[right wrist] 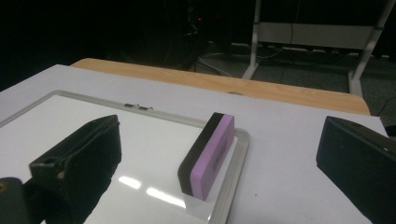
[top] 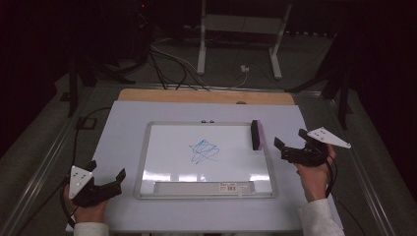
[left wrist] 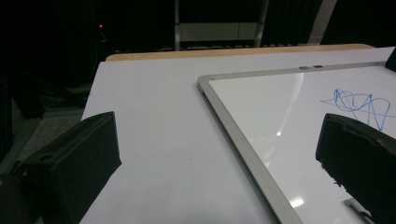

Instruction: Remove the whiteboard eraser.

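On the bench: we see a white sheet point(top: 147, 211) covering most of the top, with a whiteboard point(top: 147, 147) lying flat at its middle.
Whiteboard: we note a silver frame and a blue scribble point(top: 204, 151) near the centre of the writing surface; a label strip point(top: 204, 187) lies along the edge nearest the person.
Eraser: we find the eraser point(top: 256, 134), black on one side and purple on the other, standing on its long edge at the board's far right corner, touching the frame there; in the right gripper view the eraser point(right wrist: 208, 156) sits between the two fingers but farther off, untouched.
Right gripper: we see the right gripper point(top: 291, 141) held in the person's right hand point(top: 314, 177) just off the board's right edge, near the eraser and pointing toward it; its fingers are spread wide and hold nothing.
Left gripper: we see the left gripper point(top: 105, 172) held in the left hand point(top: 88, 211) at the near left of the sheet, beside the board's left edge and well apart from the eraser; its fingers are likewise spread apart and empty.
Left gripper view: we look along the board's left frame point(left wrist: 243, 144), with the scribble point(left wrist: 359, 105) at the right.
Background: we make out a wooden strip point(top: 206, 96) at the far edge of the bench, and cables point(top: 172, 64) and a white stand point(top: 241, 34) on the dark floor beyond.
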`<state>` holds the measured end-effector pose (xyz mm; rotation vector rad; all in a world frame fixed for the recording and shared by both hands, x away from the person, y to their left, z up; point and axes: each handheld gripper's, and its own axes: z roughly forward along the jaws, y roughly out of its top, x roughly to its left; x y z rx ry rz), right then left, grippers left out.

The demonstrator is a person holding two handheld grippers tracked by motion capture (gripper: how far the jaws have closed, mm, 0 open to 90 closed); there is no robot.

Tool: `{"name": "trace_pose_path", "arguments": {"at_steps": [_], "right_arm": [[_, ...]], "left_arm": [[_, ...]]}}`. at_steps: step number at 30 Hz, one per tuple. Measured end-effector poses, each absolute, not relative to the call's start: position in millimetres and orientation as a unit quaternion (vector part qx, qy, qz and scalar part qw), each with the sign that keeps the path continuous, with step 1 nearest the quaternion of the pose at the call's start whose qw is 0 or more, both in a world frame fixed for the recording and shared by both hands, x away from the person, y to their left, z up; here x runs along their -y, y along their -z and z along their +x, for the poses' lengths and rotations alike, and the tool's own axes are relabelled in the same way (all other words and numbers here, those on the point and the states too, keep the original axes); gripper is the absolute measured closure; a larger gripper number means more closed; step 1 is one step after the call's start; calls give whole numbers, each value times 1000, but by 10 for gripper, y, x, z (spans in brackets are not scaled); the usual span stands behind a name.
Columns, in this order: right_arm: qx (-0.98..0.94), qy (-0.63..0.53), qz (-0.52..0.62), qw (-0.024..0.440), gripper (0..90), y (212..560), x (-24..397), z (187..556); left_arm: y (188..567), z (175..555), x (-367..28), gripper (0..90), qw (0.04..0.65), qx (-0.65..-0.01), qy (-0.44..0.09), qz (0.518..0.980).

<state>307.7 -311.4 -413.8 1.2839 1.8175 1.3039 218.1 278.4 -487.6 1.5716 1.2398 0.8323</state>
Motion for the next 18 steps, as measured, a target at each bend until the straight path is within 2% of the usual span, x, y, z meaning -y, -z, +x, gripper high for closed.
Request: {"name": "trace_pose_path", "arguments": {"at_steps": [18], "right_arm": [[-687, -474, 489, 255, 3, 4259, 2964, 3379]], "left_arm": [[4879, 2180, -2787, 6, 469, -506, -341, 639]]}}
